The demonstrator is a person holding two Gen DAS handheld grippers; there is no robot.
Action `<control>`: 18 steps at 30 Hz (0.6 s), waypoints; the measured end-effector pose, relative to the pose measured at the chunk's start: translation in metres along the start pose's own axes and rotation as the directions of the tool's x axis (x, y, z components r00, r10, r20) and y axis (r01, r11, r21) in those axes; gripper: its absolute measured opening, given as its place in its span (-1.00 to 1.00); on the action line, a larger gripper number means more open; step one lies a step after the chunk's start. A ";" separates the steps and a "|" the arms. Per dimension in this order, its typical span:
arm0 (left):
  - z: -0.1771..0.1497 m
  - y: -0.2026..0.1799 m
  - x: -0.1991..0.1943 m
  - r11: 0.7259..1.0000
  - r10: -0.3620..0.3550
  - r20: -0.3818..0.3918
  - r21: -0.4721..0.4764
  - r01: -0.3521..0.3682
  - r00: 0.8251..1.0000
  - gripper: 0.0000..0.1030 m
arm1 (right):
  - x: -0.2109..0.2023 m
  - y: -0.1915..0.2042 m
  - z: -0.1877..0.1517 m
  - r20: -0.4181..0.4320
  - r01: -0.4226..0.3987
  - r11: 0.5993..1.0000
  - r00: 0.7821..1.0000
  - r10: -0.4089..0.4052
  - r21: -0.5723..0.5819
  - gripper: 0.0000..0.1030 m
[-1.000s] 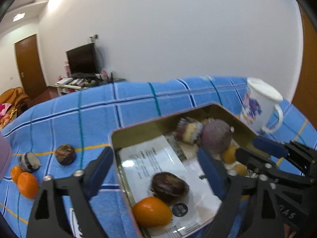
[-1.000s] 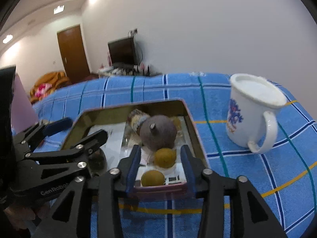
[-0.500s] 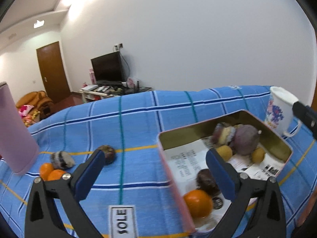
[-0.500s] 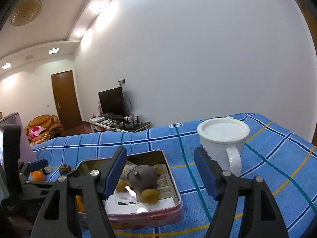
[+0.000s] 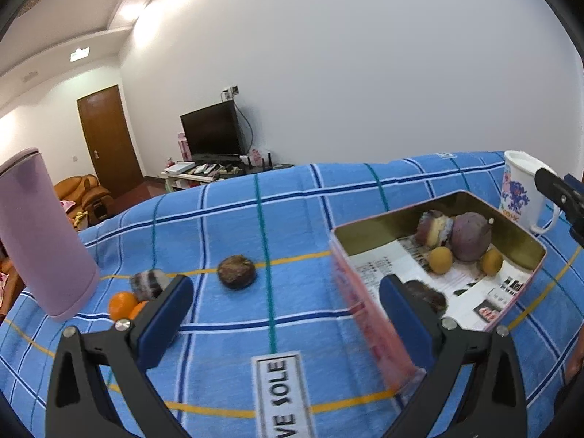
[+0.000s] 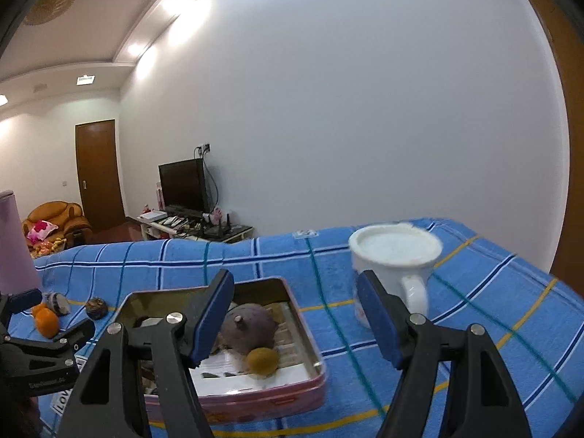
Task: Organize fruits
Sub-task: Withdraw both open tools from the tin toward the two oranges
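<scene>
Blue cloth (image 5: 292, 211): dark fruit (image 5: 236, 271) beyond open left tool (image 5: 281, 314).

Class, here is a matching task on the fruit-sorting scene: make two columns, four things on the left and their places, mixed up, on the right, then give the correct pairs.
Things
1. large round purple fruit
2. dark brown round fruit
3. white mug with a blue print
4. tall pink cylindrical tumbler

Places
A. on the blue checked cloth, alone, left of the tin
B. standing at the far left, beside two oranges
C. inside the pink rectangular tin
D. on the cloth, right of the tin

Pairs: 1-C, 2-A, 3-D, 4-B
</scene>
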State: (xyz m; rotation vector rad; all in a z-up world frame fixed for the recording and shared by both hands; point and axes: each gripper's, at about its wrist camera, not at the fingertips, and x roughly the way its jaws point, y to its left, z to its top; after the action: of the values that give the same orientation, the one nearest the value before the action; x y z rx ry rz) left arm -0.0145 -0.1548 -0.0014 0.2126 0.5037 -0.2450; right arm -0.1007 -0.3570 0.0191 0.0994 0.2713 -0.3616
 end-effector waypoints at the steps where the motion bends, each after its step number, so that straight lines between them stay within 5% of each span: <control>1: -0.001 0.003 -0.001 1.000 0.002 -0.001 0.001 -0.002 1.000 1.00 | 0.002 0.002 0.000 -0.012 0.003 1.000 1.000 -0.003 0.006 0.39; 18: -0.015 0.059 -0.005 0.997 0.030 -0.025 -0.073 -0.031 0.999 1.00 | 0.005 0.063 -0.009 -0.072 -0.021 0.999 0.997 0.019 -0.031 0.38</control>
State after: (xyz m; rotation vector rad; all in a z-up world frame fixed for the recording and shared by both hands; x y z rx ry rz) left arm -0.0089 -0.0940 -0.0034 0.1514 0.5320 -0.1938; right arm -0.0761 -0.2989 0.0119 0.0840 0.3471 -0.3341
